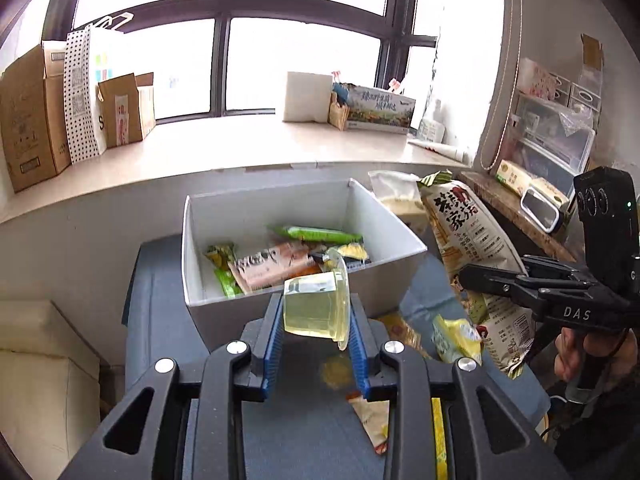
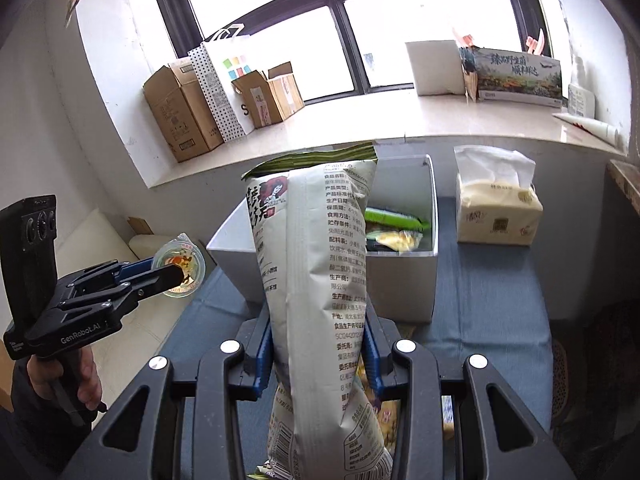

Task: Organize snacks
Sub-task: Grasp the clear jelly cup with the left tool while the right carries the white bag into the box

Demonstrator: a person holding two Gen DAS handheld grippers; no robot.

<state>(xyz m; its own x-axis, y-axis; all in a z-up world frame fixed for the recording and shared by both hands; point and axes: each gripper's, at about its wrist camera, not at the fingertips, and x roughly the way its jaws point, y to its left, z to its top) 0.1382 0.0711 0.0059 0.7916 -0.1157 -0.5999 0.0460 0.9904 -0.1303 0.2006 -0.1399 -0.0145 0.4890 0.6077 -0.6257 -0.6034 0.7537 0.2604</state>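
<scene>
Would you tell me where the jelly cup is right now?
The jelly cup is clamped in the left gripper, raised just before the white box.

A large dark-framed window (image 2: 340, 20) fills the far wall, admitting bright, overexposed daylight. Below it runs a pale stone sill (image 2: 360, 124). On the sill's left stand cardboard boxes (image 2: 180, 112) and a dotted paper bag (image 2: 218, 88); on the right, a white box (image 2: 434, 68) and a printed carton (image 2: 516, 74). The walls (image 2: 40, 128) are white. A blue-grey cloth (image 2: 492, 280) covers the near table. A shelf unit (image 1: 556, 136) stands at far right.
</scene>
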